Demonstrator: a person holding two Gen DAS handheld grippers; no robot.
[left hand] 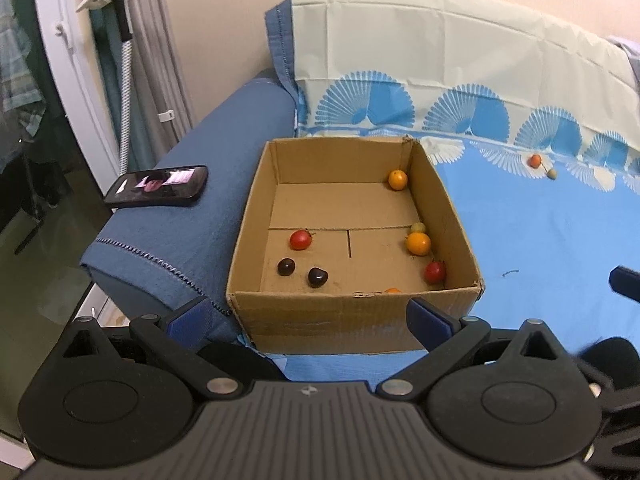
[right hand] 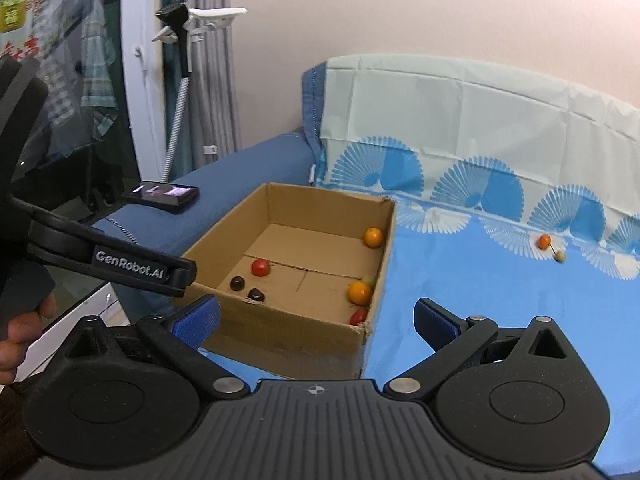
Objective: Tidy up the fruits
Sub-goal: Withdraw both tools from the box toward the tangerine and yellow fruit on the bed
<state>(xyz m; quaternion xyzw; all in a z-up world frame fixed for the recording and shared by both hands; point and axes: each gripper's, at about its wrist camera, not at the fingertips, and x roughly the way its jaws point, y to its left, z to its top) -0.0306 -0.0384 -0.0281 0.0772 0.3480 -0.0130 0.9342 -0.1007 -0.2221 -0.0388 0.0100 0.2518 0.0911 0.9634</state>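
Setting: a sofa draped in a blue cloth (left hand: 540, 240) with a fan pattern, pale wall behind.

On the blue armrest (left hand: 180, 216) at your left, a phone (left hand: 158, 185) lies flat, screen lit.

Beside the armrest, an open cardboard box (left hand: 352, 312) sits on the cloth. Contents, left to right: two dark fruits (left hand: 286, 267) and (left hand: 317, 277) near the front wall; a red fruit (left hand: 300, 239) just behind them; an orange fruit (left hand: 397, 179) in the far right corner; another orange fruit (left hand: 418, 243) against the right wall, a small pale one touching it behind; a red fruit (left hand: 435, 272) in the near right corner.

Well right of the box, one orange fruit (left hand: 534, 160) and one small pale fruit (left hand: 553, 174) lie on the cloth, near each other.

Your left tongs (left hand: 308, 316) are spread wide before the box, empty. Your right tongs (right hand: 316, 320) are likewise spread and empty, facing the box's near corner.
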